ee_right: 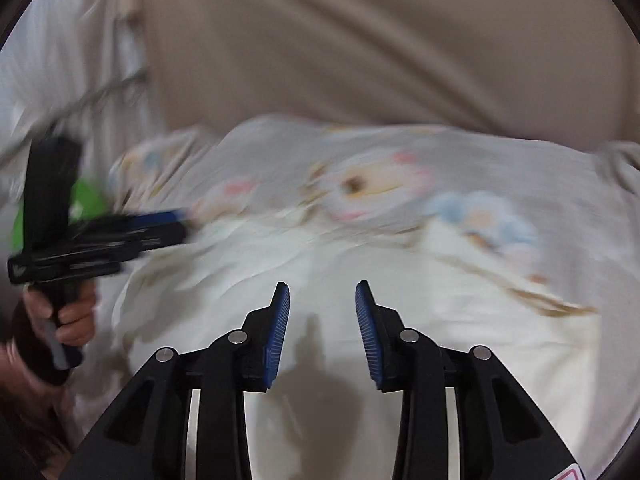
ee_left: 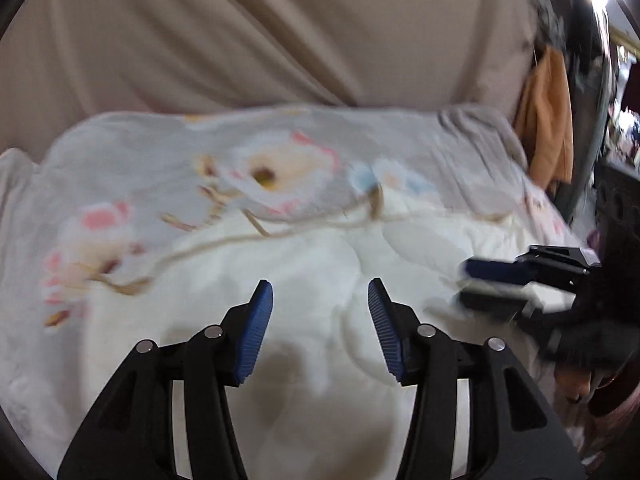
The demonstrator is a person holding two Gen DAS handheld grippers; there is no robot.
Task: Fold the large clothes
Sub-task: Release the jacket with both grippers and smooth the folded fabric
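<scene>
The quilt [ee_left: 248,240] lay spread over a bed, long axis running side to side across both wrist views. Its floral, grey-tinted face [ee_right: 380,184] sat at the far side against the beige sheet [ee_left: 260,40] behind it. The plain white underside [ee_right: 400,320] was turned up on the near side, just under the grippers. A tan edge line [ee_left: 240,236] ran roughly left to right where the white part met the floral part. Far right end of the quilt bunched into small wrinkles [ee_left: 480,128]. Both views were smeared by motion blur, so finer fabric detail could not be told.

Left gripper [ee_left: 320,300] pointed forward and down over the white part, jaws spread with clear space between the blue pads [ee_left: 256,332], nothing between them, not touching the cloth as far as could be seen. Right gripper [ee_right: 322,304] held the same pose, angled down over the white part, jaws parted a bit narrower, nothing pinched; its shadow fell on the fabric below.

From the right wrist view the left gripper showed at the left edge, side-on, blurred, held by a hand [ee_right: 68,316] wrapped round the handle. From the left wrist view the right gripper [ee_left: 492,284] showed at the right edge, side-on over the quilt's right part, blurred. An orange cloth [ee_left: 548,120] hung beyond the bed's right end.
</scene>
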